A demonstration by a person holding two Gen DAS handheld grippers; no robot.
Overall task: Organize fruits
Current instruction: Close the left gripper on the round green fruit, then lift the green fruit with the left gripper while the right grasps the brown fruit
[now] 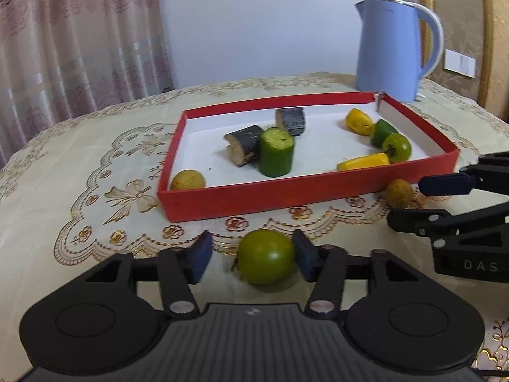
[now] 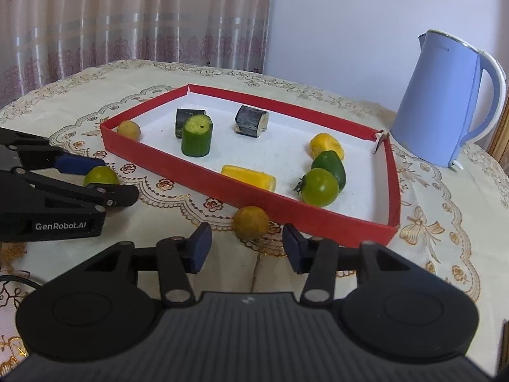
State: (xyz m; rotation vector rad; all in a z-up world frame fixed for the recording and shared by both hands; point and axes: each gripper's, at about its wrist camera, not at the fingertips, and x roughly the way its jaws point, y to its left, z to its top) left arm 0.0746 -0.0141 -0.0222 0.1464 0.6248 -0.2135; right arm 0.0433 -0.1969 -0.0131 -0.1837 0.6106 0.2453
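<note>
A shallow red tray (image 1: 286, 194) with a white floor sits on a table (image 1: 79, 165) covered by a cream embroidered cloth; a pale blue kettle (image 1: 391, 47) stands just behind the tray's far right corner.

Most of the sorting looks done. Inside the tray lie two dark-skinned cut pieces (image 1: 245, 146), an upright green cucumber chunk (image 1: 276, 152), two yellow pieces (image 1: 359, 121), a green piece, a green tomato (image 1: 397, 147), and a small yellowish round fruit (image 1: 187, 180) in the near left corner.

Two fruits appear to be left, both on the cloth just in front of the tray. A second green tomato (image 1: 265, 256) sits between the fingers of the left hand-held gripper (image 1: 251, 256); the right pad touches it, the left pad stands clear, so the jaws are partly open and not gripping. A brownish round fruit (image 2: 250, 222) lies near the tray's front wall, just ahead of the right hand-held gripper (image 2: 246, 248), whose jaws are partly open with gaps on both sides.
</note>
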